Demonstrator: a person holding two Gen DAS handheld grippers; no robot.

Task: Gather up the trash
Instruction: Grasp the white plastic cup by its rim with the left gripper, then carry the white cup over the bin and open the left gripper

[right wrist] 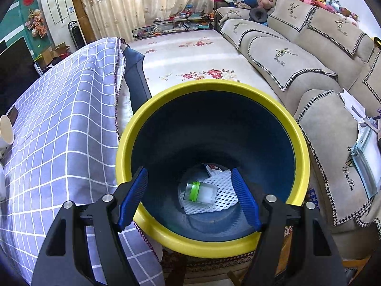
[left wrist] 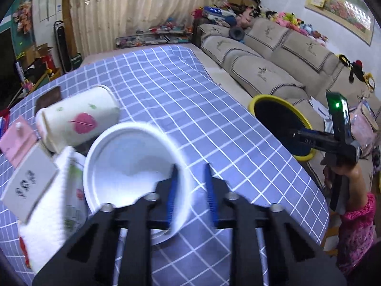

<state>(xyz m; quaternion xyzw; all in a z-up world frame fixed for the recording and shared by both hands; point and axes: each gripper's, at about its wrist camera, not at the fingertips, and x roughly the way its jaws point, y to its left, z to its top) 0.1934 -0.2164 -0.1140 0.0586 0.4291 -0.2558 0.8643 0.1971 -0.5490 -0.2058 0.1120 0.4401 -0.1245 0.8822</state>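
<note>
In the left wrist view my left gripper [left wrist: 191,181] is shut on the rim of a white paper cup [left wrist: 133,166], one blue finger inside it and one outside, held over the checked tablecloth [left wrist: 190,100]. A second paper cup [left wrist: 78,116] with a pink leaf print lies on its side behind it. In the right wrist view my right gripper [right wrist: 190,197] is open and empty above the yellow-rimmed blue trash bin [right wrist: 212,164]. Inside the bin lie a clear bottle with a green band [right wrist: 201,191] and white foam netting [right wrist: 221,197]. The bin also shows in the left wrist view [left wrist: 281,124], beside the table.
A white box with printed characters [left wrist: 28,183], a pink box [left wrist: 17,138] and a patterned white tissue pack [left wrist: 59,202] lie at the table's left. A beige sofa [right wrist: 309,71] runs along the right. A floral mat [right wrist: 190,54] covers the surface behind the bin.
</note>
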